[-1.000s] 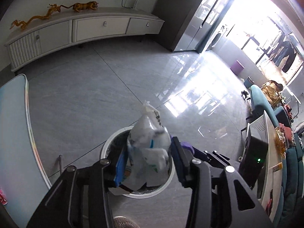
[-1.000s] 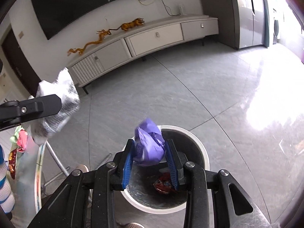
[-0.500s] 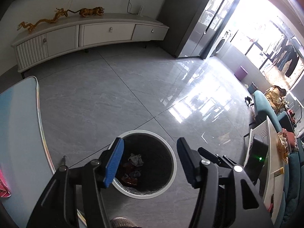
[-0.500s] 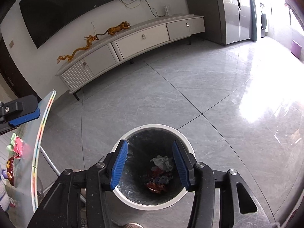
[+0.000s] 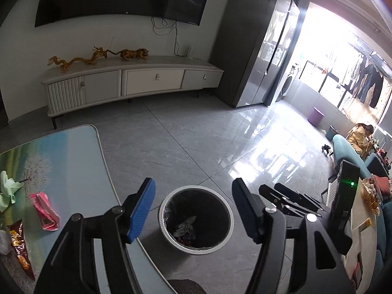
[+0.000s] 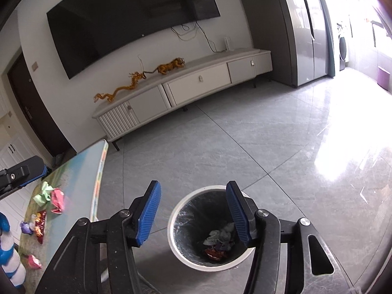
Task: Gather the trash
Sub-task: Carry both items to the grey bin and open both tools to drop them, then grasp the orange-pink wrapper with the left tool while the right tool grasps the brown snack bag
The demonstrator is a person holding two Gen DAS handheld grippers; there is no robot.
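The trash bin [image 6: 210,230] sits on the floor right below and between the right gripper [image 6: 193,214], whose blue pads are spread apart and carry nothing. Crumpled scraps [image 6: 219,241] already lie at the bottom of it. The left gripper [image 5: 192,210] hangs over the same bin, jaws wide and empty too. Off to the left of both claws, on the table [image 5: 73,161], plenty is left: a pink wrapper [image 5: 44,207], a green crumpled paper [image 5: 7,191], a red-brown snack packet [image 5: 18,247]. I'd call it partly done, with several more trips to go.
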